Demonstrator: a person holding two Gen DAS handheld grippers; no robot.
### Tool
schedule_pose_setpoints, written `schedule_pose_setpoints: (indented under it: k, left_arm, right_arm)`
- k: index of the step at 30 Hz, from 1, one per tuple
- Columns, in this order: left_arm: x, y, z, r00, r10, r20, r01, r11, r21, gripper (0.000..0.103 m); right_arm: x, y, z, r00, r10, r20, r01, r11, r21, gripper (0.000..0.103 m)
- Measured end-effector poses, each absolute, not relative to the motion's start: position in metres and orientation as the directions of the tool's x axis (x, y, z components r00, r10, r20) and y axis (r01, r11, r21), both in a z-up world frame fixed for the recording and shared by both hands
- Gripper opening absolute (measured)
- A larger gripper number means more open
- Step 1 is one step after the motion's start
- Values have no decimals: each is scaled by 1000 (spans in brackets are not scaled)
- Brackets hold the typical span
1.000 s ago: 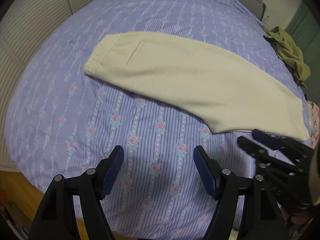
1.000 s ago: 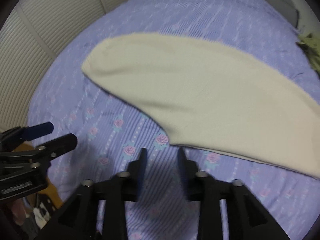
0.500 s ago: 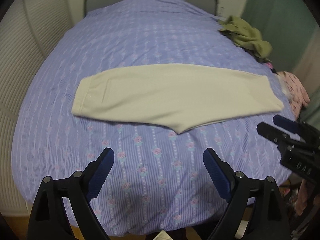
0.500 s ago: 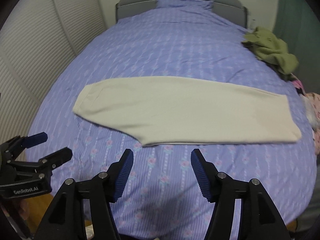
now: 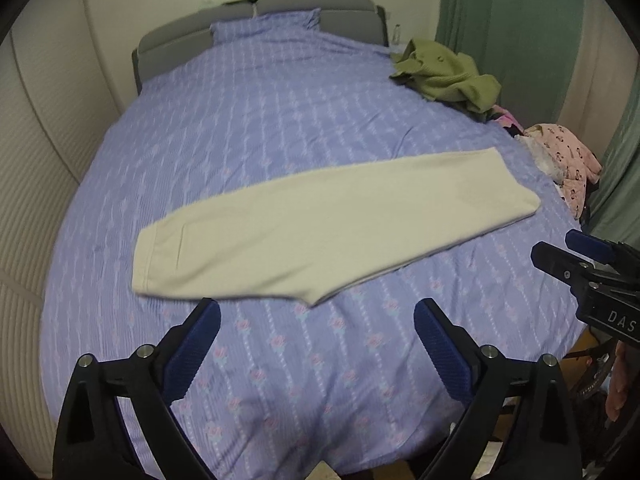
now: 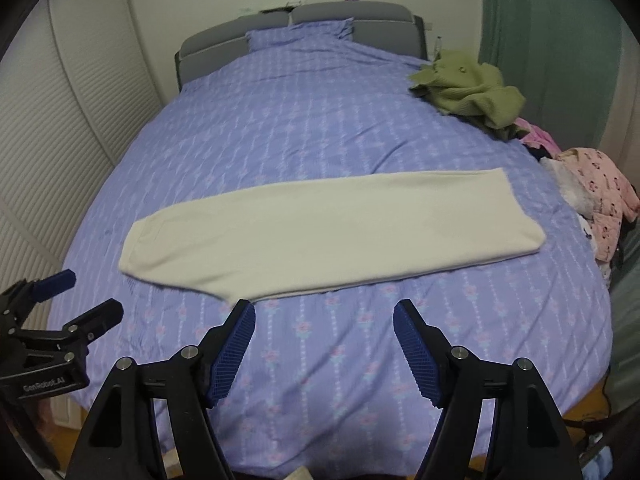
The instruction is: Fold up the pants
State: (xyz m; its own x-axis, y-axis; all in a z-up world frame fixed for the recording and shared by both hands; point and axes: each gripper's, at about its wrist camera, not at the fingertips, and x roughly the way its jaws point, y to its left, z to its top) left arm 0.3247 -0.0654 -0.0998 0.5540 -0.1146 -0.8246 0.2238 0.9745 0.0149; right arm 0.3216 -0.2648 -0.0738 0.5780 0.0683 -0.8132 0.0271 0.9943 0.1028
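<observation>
While both tools hang above the foot of the bed, the cream pants lie flat across its lilac floral cover, folded lengthwise (waistband at the left, leg hems at the right). The left hand-held gripper has just been opening and now gapes wide with nothing between its blue pads; the right hand-held gripper has been opening too, likewise empty. An olive garment sits crumpled near the bed's far right edge.
</observation>
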Motion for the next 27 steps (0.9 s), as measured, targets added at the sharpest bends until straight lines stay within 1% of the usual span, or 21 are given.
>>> schedule_pose_setpoints:
  k: [5, 9, 16, 23, 27]
  left_arm:
    - [332, -123, -85, 575, -104, -812, 192, 981, 10, 101]
    - [341, -173, -79, 590, -107, -800, 176, 984, -2, 103]
    - [367, -257, -78, 597, -118, -793, 192, 981, -2, 103]
    - [409, -335, -95, 573, -129, -810, 211, 977, -6, 103]
    - [435, -378, -115, 558, -107, -823, 215, 976, 19, 103]
  right_arm:
    - [328, -318, -66, 601, 102, -793, 2, 992, 129, 76]
    - [340, -366, -68, 602, 119, -789, -25, 991, 131, 76]
    - [361, -467, -79, 613, 80, -786, 29, 992, 123, 76]
    - [398, -556, -103, 614, 54, -787, 74, 989, 126, 76]
    - [424, -598, -130, 602, 59, -796, 84, 987, 137, 76]
